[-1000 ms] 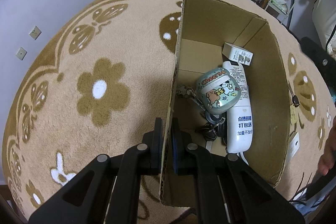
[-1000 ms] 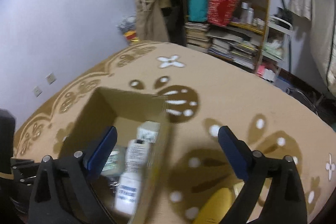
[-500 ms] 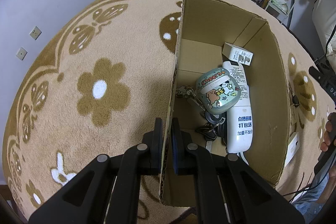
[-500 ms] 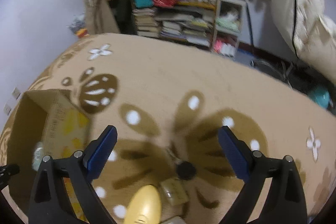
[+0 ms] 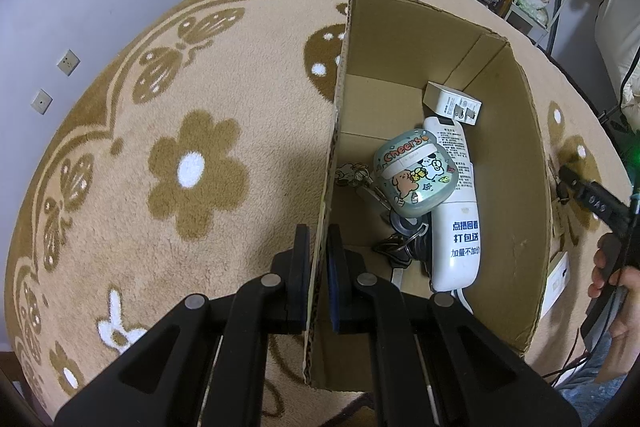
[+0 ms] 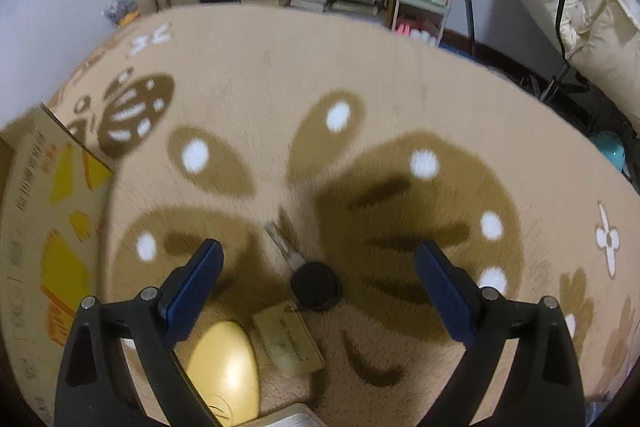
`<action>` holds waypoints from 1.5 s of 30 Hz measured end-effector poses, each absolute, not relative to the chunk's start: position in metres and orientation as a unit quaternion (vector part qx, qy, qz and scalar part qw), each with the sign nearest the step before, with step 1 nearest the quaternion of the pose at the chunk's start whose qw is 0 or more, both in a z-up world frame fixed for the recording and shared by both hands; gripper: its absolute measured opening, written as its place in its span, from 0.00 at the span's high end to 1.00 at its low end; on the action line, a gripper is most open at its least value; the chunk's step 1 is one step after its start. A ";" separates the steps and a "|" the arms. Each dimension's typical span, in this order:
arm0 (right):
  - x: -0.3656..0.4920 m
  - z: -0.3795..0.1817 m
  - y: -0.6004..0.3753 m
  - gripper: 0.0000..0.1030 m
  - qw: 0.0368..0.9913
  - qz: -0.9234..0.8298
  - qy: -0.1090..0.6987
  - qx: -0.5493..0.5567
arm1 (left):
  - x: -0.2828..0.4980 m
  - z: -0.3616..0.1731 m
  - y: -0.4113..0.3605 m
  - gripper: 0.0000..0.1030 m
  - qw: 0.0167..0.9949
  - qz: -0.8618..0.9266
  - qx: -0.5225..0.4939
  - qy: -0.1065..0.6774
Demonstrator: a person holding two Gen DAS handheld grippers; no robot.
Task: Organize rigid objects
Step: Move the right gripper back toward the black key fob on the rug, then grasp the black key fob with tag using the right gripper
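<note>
A beige rug with brown flowers and butterflies covers the floor. On it stands an open cardboard box; the left gripper is clamped tight on the box's near side wall, one finger outside, one inside. Past that gripper, inside the box, lie a white bottle, a round "Cheers" case, a white charger and a bunch of keys. The right gripper hangs wide open and empty above the rug, the box to its left. Between its fingers lies a black-headed key; nearer, a yellow oval object and a tan card.
</note>
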State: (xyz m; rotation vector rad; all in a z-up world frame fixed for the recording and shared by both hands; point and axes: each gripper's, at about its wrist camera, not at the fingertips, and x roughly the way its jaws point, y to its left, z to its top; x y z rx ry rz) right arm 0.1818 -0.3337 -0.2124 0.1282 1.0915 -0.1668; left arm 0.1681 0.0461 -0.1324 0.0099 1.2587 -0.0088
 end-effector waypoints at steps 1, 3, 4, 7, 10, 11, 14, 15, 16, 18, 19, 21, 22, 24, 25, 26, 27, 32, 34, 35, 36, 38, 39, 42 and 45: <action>0.182 -0.216 -0.334 0.02 0.847 -0.080 0.522 0.060 | 0.168 -0.132 0.046 0.92 0.808 -0.004 0.005 0.589; 0.181 -0.223 -0.334 0.02 0.842 -0.080 0.530 0.058 | 0.168 -0.132 0.046 0.92 0.808 -0.004 0.004 0.589; 0.181 -0.226 -0.333 0.02 0.839 -0.079 0.536 0.056 | 0.168 -0.132 0.046 0.92 0.808 -0.004 0.004 0.589; 0.181 -0.235 -0.331 0.25 0.828 -0.077 0.553 0.048 | 0.168 -0.132 0.046 0.92 0.808 -0.004 0.005 0.589; 0.181 -0.239 -0.332 0.26 0.826 -0.080 0.556 0.051 | 0.168 -0.132 0.046 0.92 0.808 -0.005 0.004 0.589; 0.181 -0.239 -0.333 0.28 0.825 -0.079 0.556 0.054 | 0.168 -0.132 0.046 0.92 0.808 -0.004 0.003 0.589; 0.180 -0.238 -0.334 0.40 0.823 -0.081 0.559 0.063 | 0.168 -0.132 0.046 0.92 0.808 -0.004 0.003 0.589; 0.181 -0.238 -0.333 0.48 0.822 -0.081 0.560 0.061 | 0.168 -0.132 0.046 0.92 0.808 -0.004 0.003 0.589; 0.182 -0.238 -0.331 0.56 0.822 -0.078 0.561 0.059 | 0.168 -0.131 0.046 0.92 0.808 -0.004 0.004 0.589; 0.183 -0.236 -0.328 0.66 0.821 -0.072 0.563 0.059 | 0.168 -0.131 0.046 0.92 0.808 -0.004 0.004 0.589; 0.184 -0.236 -0.326 0.68 0.821 -0.070 0.564 0.058 | 0.168 -0.131 0.046 0.92 0.808 -0.004 0.004 0.589; 0.184 -0.236 -0.323 0.68 0.820 -0.075 0.565 0.054 | 0.168 -0.131 0.046 0.92 0.808 -0.004 0.003 0.589; 0.183 -0.235 -0.321 0.68 0.820 -0.076 0.564 0.052 | 0.168 -0.132 0.046 0.92 0.808 -0.004 0.004 0.590; 0.183 -0.234 -0.319 0.69 0.821 -0.077 0.564 0.046 | 0.168 -0.132 0.046 0.92 0.808 -0.004 0.003 0.590; 0.182 -0.234 -0.319 0.69 0.822 -0.077 0.563 0.046 | 0.168 -0.132 0.046 0.92 0.808 -0.004 0.004 0.589; 0.182 -0.234 -0.318 0.69 0.822 -0.078 0.562 0.048 | 0.168 -0.132 0.046 0.92 0.808 -0.004 0.003 0.589; 0.181 -0.233 -0.318 0.69 0.823 -0.079 0.561 0.047 | 0.168 -0.132 0.046 0.92 0.808 -0.004 0.003 0.589; 0.183 -0.229 -0.317 0.69 0.826 -0.073 0.557 0.053 | 0.168 -0.131 0.046 0.92 0.808 -0.004 0.004 0.589; 0.183 -0.227 -0.318 0.69 0.828 -0.068 0.554 0.054 | 0.168 -0.132 0.047 0.92 0.808 -0.004 0.005 0.589; 0.183 -0.227 -0.316 0.69 0.828 -0.065 0.554 0.052 | 0.168 -0.132 0.046 0.92 0.808 -0.004 0.006 0.589; 0.183 -0.226 -0.315 0.69 0.829 -0.065 0.553 0.050 | 0.168 -0.132 0.046 0.92 0.808 -0.005 0.006 0.590; 0.183 -0.225 -0.311 0.69 0.830 -0.062 0.553 0.049 | 0.168 -0.132 0.046 0.92 0.808 -0.004 0.006 0.589; 0.184 -0.224 -0.310 0.69 0.830 -0.059 0.553 0.052 | 0.168 -0.132 0.046 0.92 0.808 -0.004 0.007 0.589; 0.186 -0.219 -0.310 0.69 0.834 -0.053 0.546 0.061 | 0.168 -0.132 0.046 0.92 0.808 -0.004 0.009 0.589; 0.187 -0.210 -0.308 0.69 0.840 -0.050 0.537 0.062 | 0.168 -0.132 0.046 0.92 0.808 -0.004 0.007 0.589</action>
